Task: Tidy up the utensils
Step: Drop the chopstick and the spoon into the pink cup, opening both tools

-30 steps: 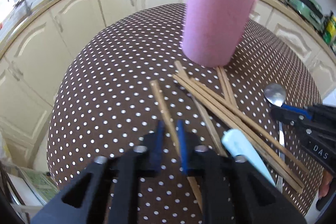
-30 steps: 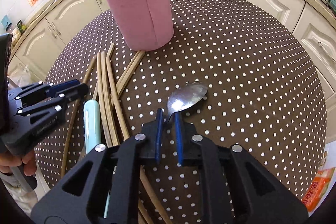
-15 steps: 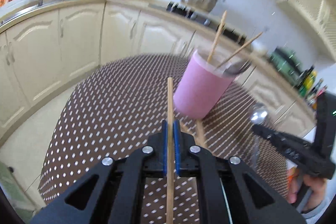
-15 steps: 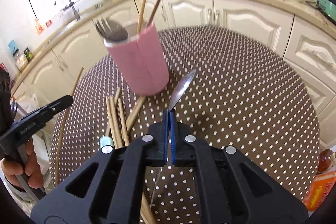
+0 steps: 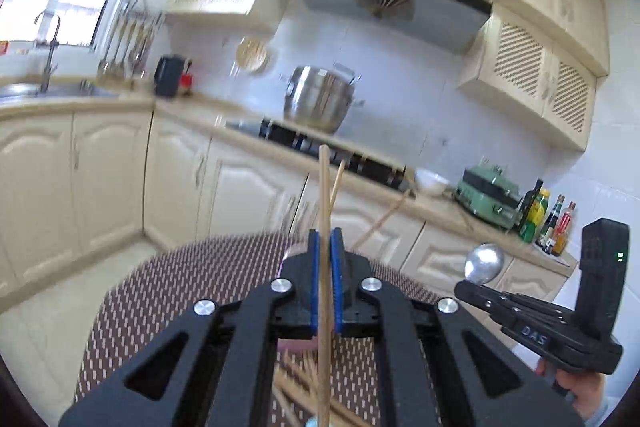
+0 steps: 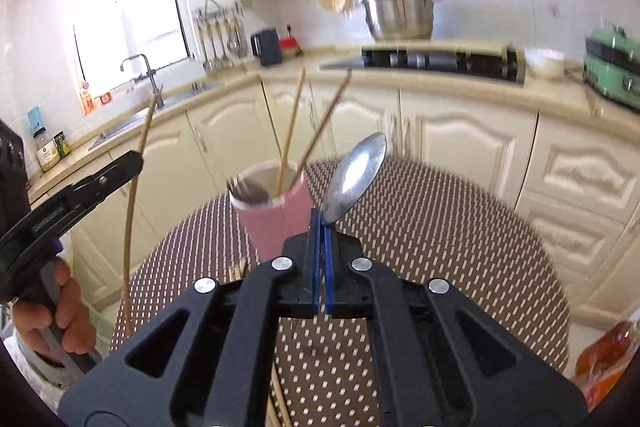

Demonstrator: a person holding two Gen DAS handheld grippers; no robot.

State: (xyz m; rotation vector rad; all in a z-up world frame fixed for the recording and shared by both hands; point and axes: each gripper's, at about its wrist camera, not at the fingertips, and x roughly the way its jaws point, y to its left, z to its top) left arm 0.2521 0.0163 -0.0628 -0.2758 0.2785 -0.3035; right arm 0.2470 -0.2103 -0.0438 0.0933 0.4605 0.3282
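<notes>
The left gripper points nearly level, tipped slightly downward, its two blue-padded jaws pressed together on a thin wooden chopstick that stands upright between them, rising toward 12 o'clock. In the right wrist view this gripper enters from 9 o'clock, gripped by a bare hand whose fingers curl around its handle.

The right gripper tilts a little further downward, its jaws shut tight on the handle of a metal spoon, whose bowl leans toward 1 o'clock. In the left wrist view it reaches in from 4 o'clock, a hand beneath it.
</notes>
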